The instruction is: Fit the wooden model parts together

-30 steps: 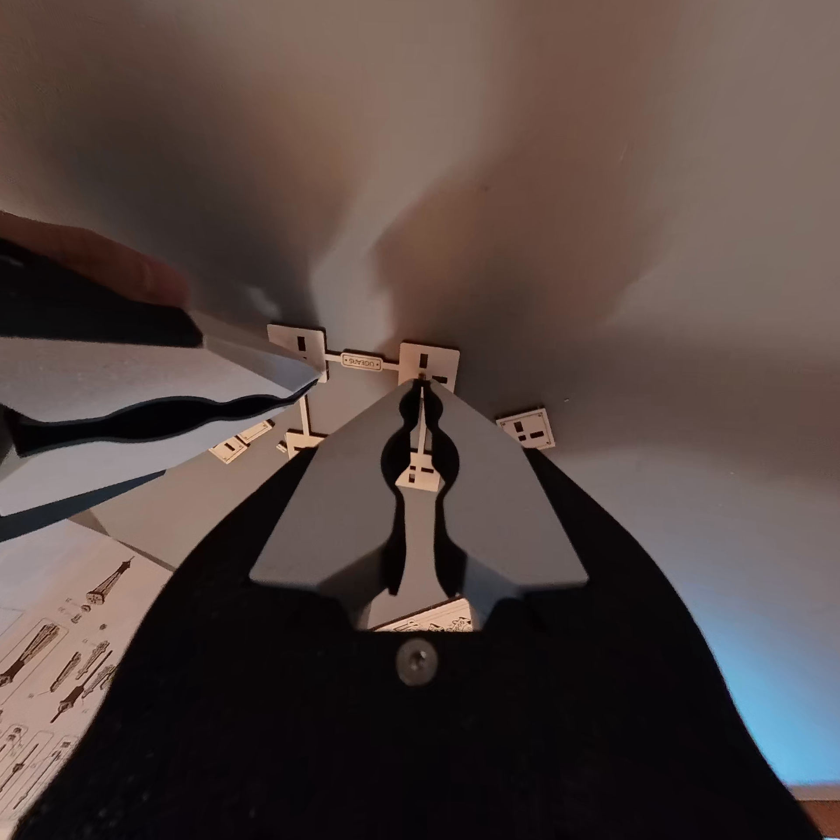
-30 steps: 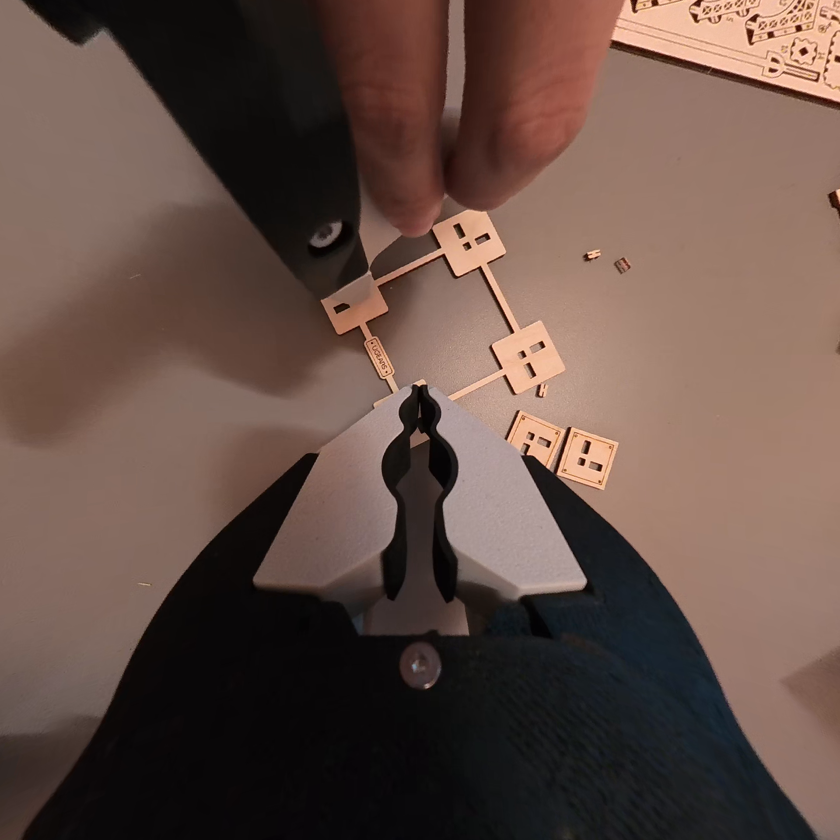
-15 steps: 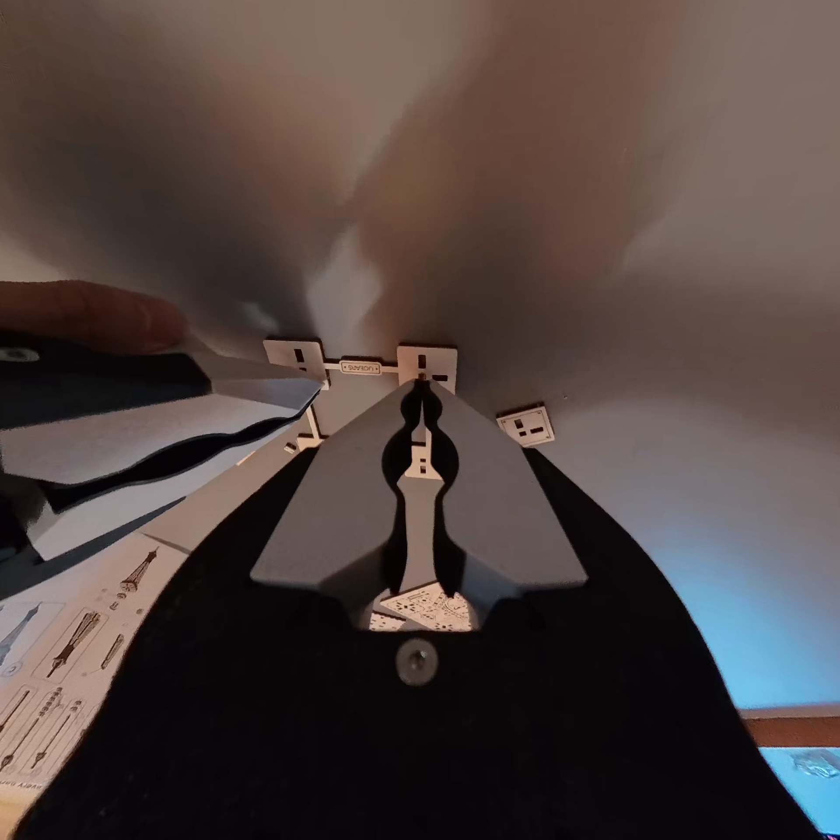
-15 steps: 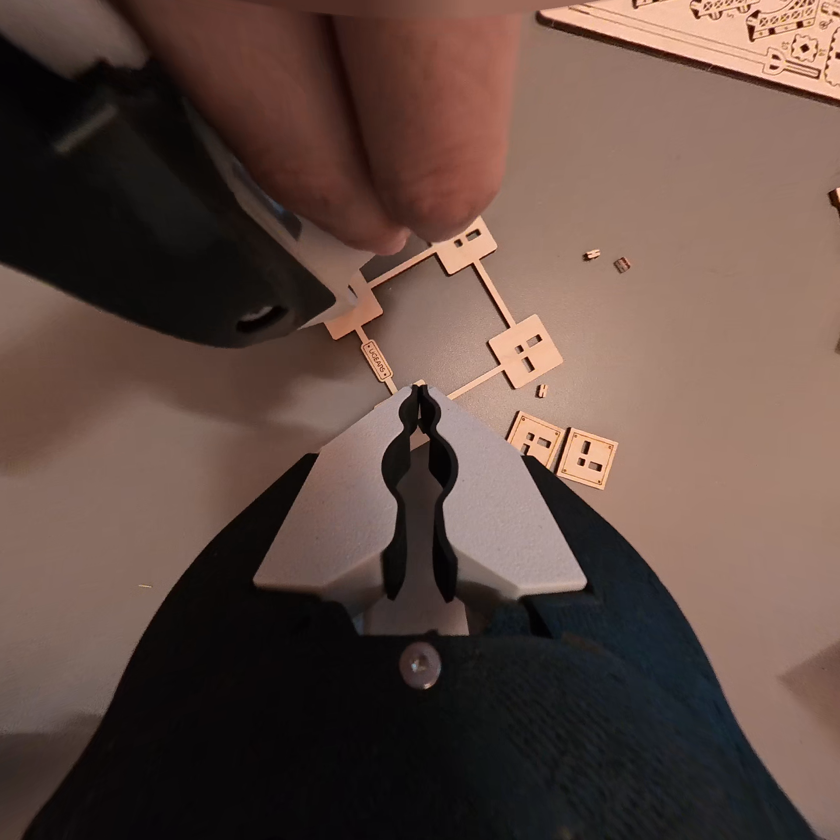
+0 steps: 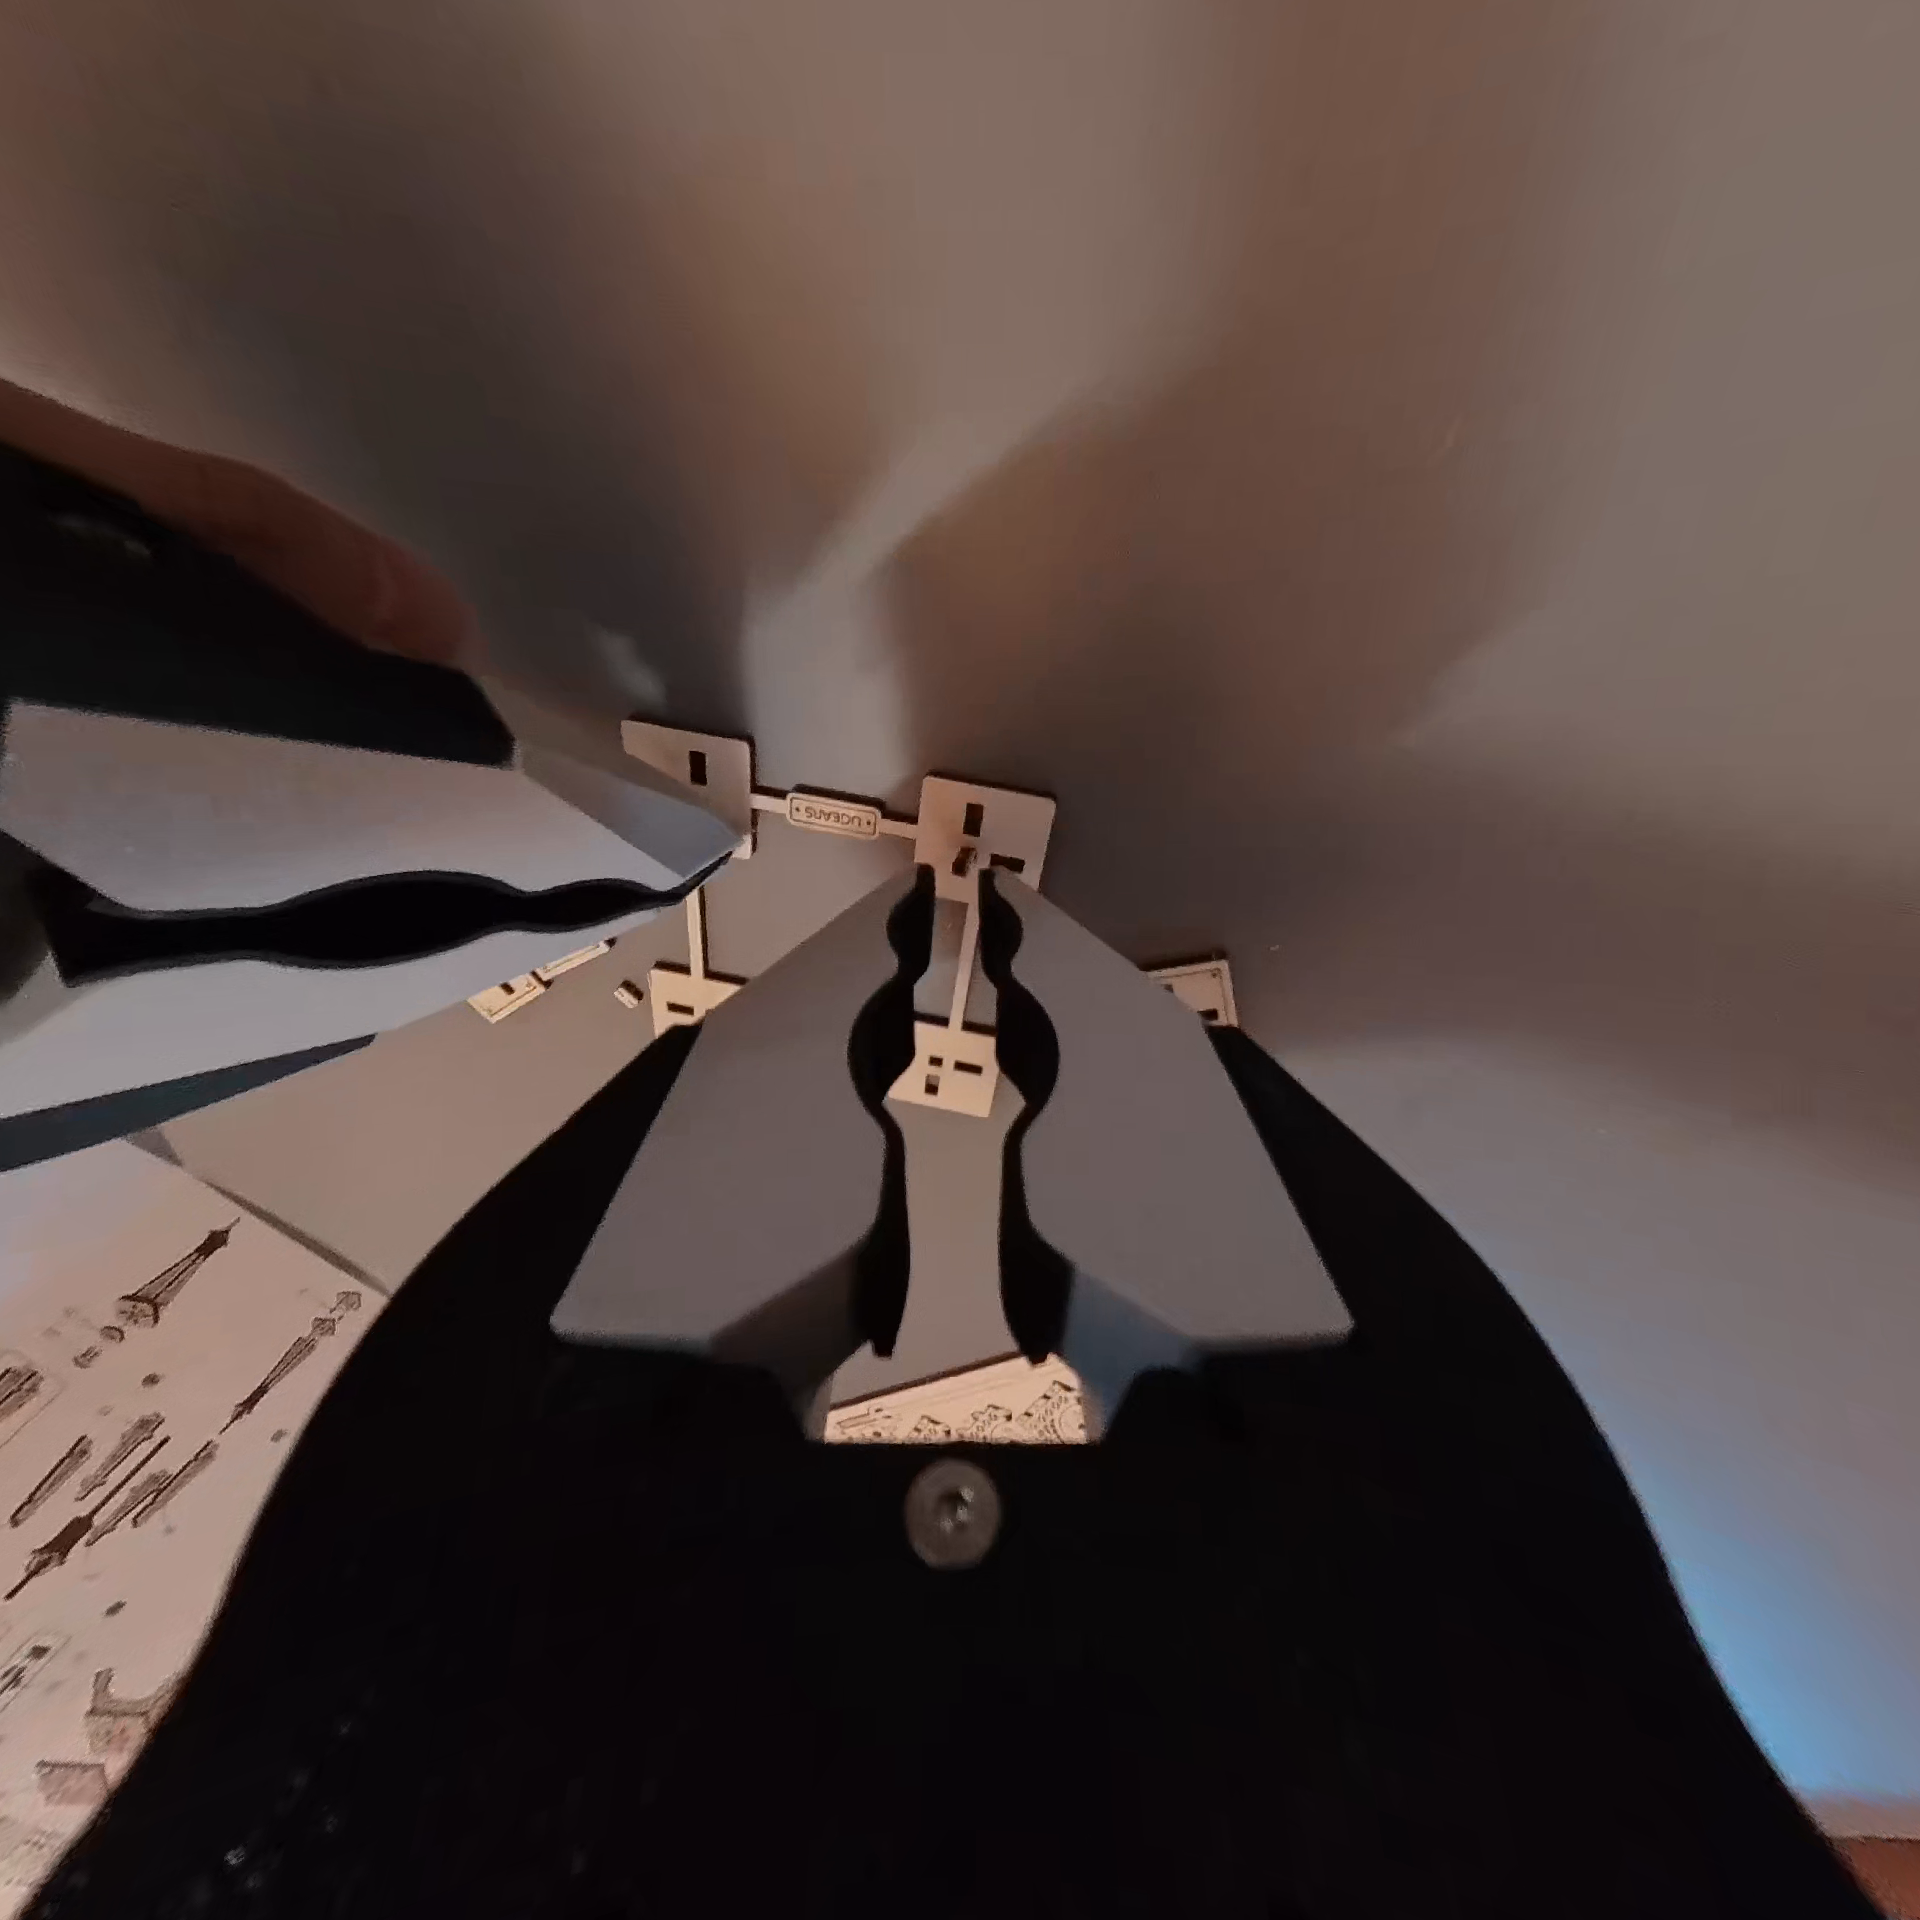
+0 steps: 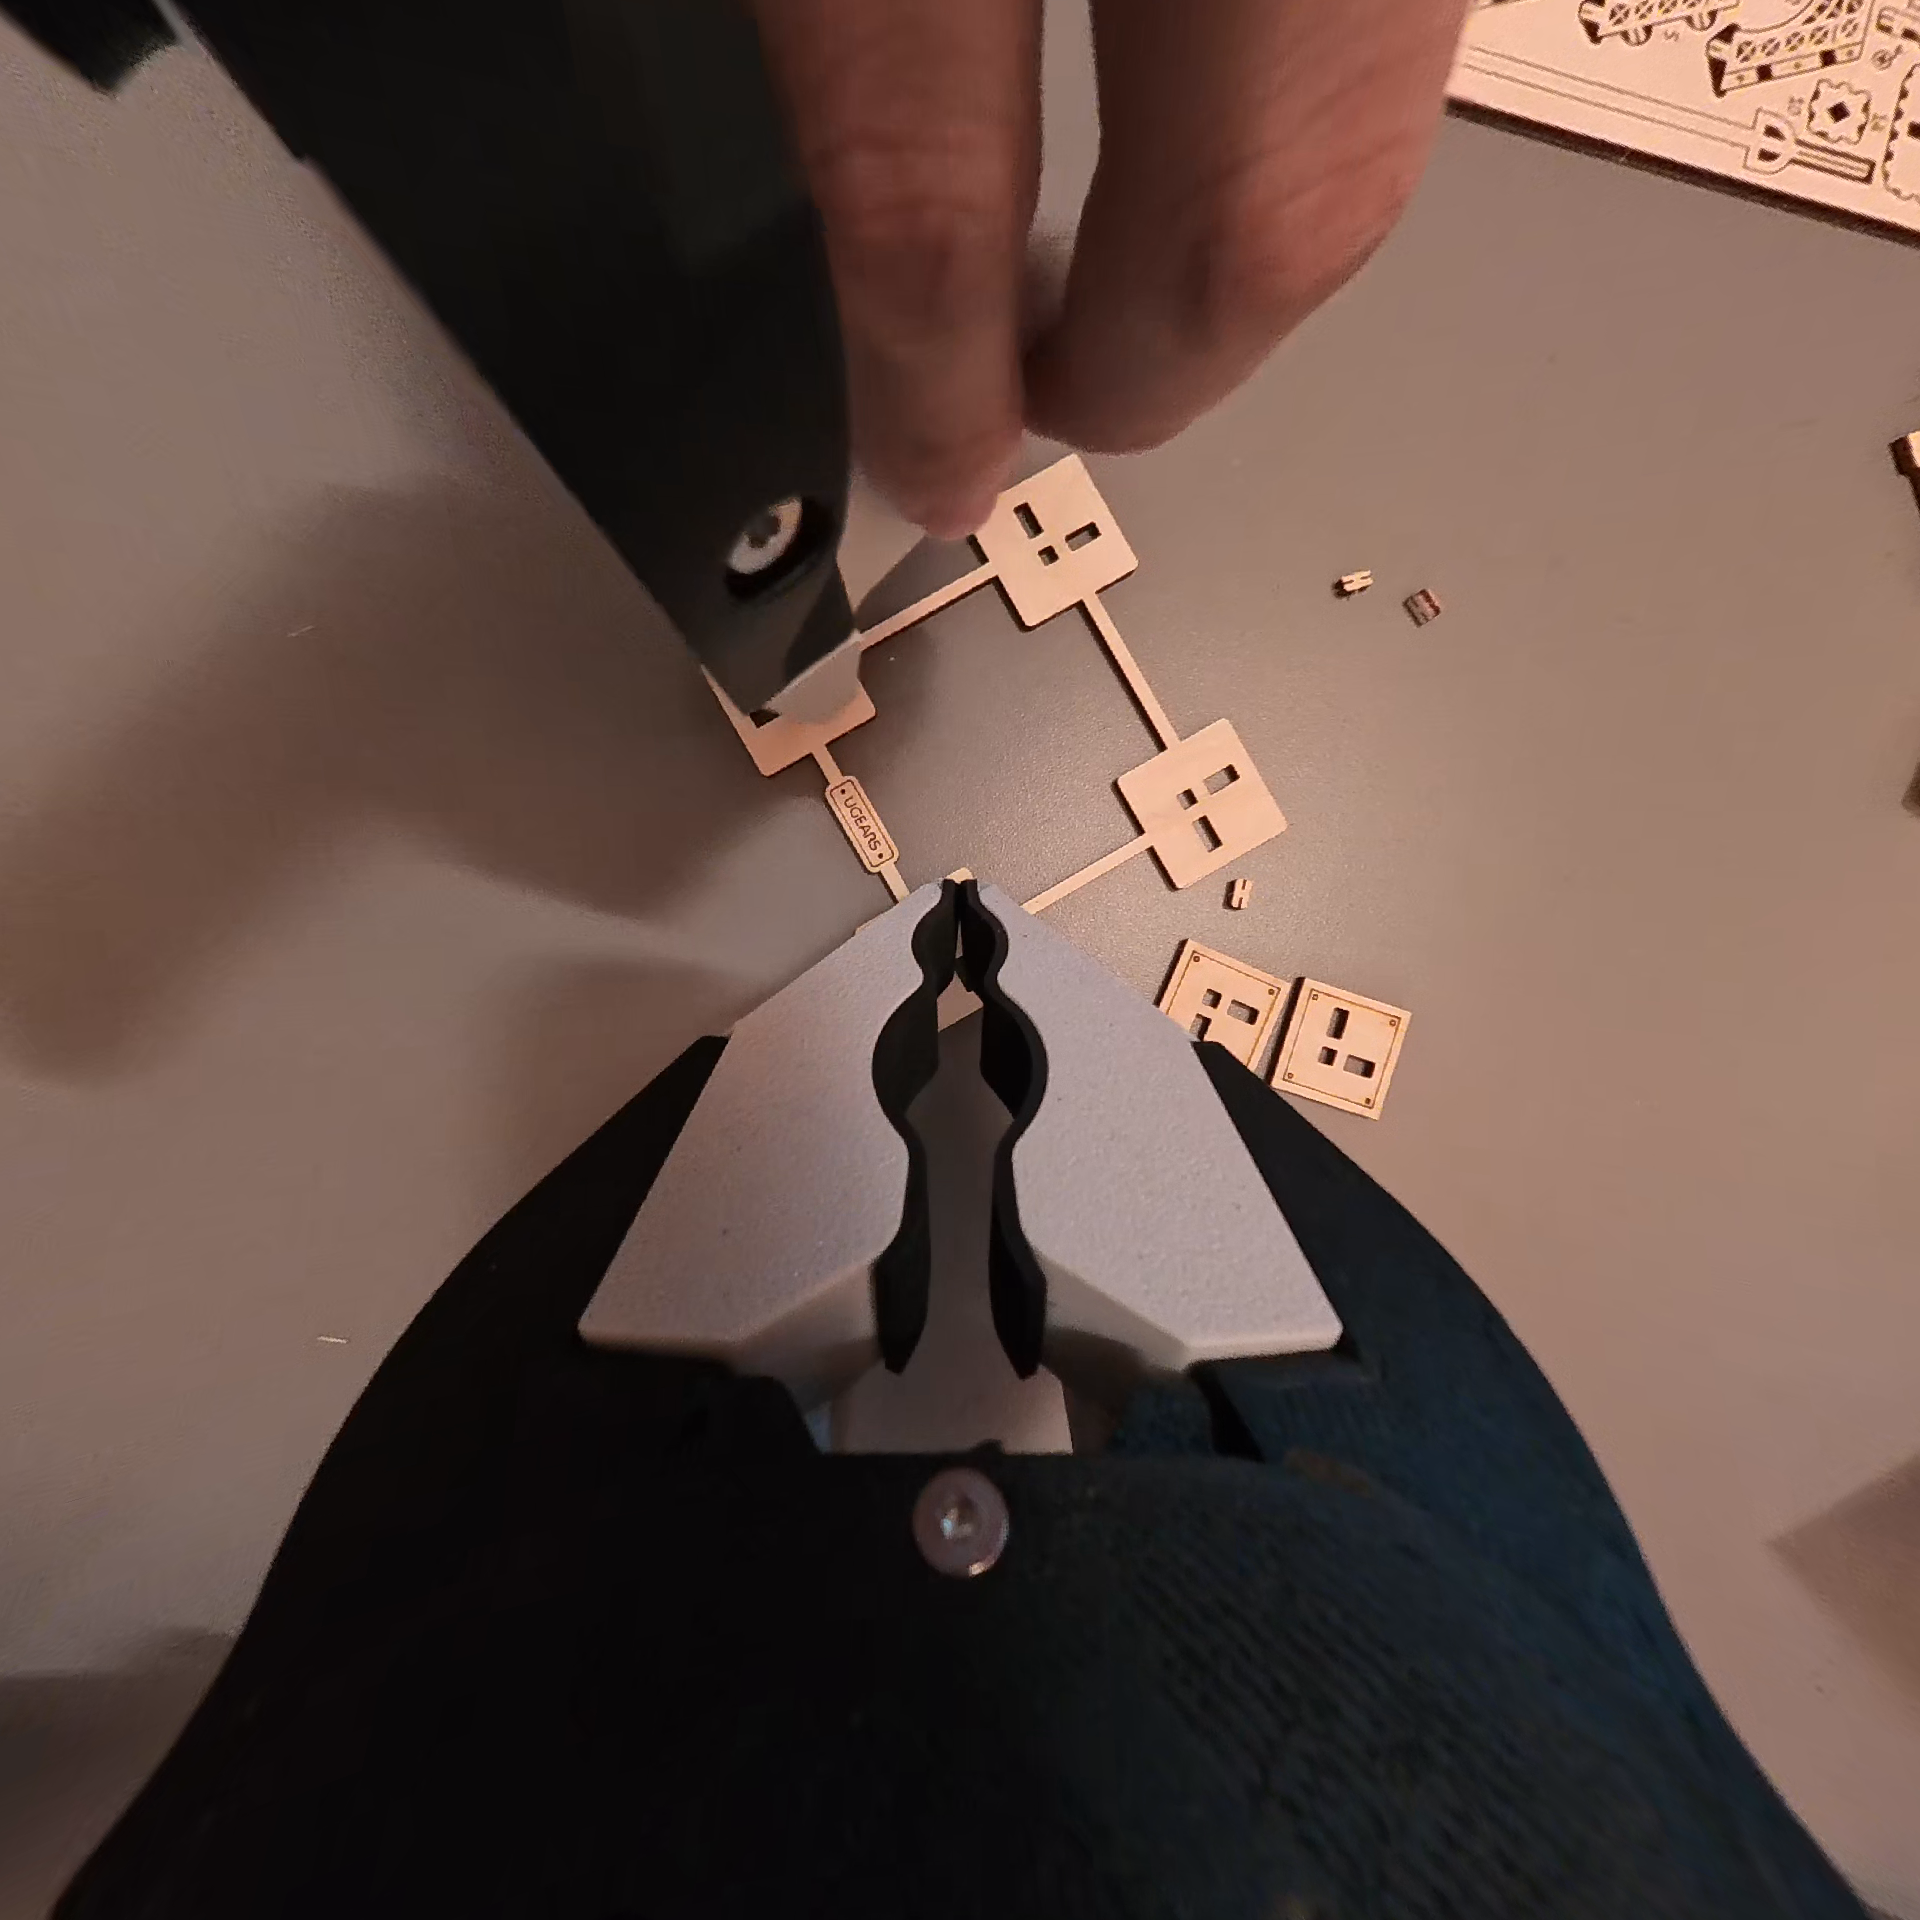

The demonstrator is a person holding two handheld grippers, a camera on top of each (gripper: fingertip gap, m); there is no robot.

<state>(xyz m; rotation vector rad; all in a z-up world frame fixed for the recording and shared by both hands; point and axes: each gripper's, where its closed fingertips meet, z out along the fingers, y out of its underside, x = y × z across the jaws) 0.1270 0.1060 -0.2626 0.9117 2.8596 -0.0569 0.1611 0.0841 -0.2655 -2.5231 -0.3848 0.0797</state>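
Observation:
A thin wooden square frame (image 6: 1200, 821) with four slotted corner squares lies flat on the grey table (image 6: 312, 831). My right gripper (image 6: 956, 899) is shut, its tips resting on the frame's near corner, which they hide. My left gripper (image 5: 956, 878) points at the neighbouring corner square (image 5: 987, 816). Its tips are slightly apart, and a tiny dark peg (image 5: 964, 860) stands at that square's slot just beyond them. In the right wrist view the left gripper (image 6: 821, 691) touches that corner, with a person's fingers (image 6: 935, 312) beside it. In the left wrist view the right gripper (image 5: 717, 847) comes in from the left.
Two loose slotted squares (image 6: 1226, 1003) (image 6: 1345, 1049) lie right of my right gripper. Tiny pegs (image 6: 1353, 584) (image 6: 1240, 891) are scattered near the frame. A laser-cut parts sheet (image 6: 1714, 104) lies at the far right. An instruction sheet (image 5: 125, 1403) lies at the lower left. My hands' fingertips stand some 5 centimetres from each other.
The left gripper tilted over the frame corner and came back upright. Its tips have parted a little. The right gripper and the frame have stayed put.

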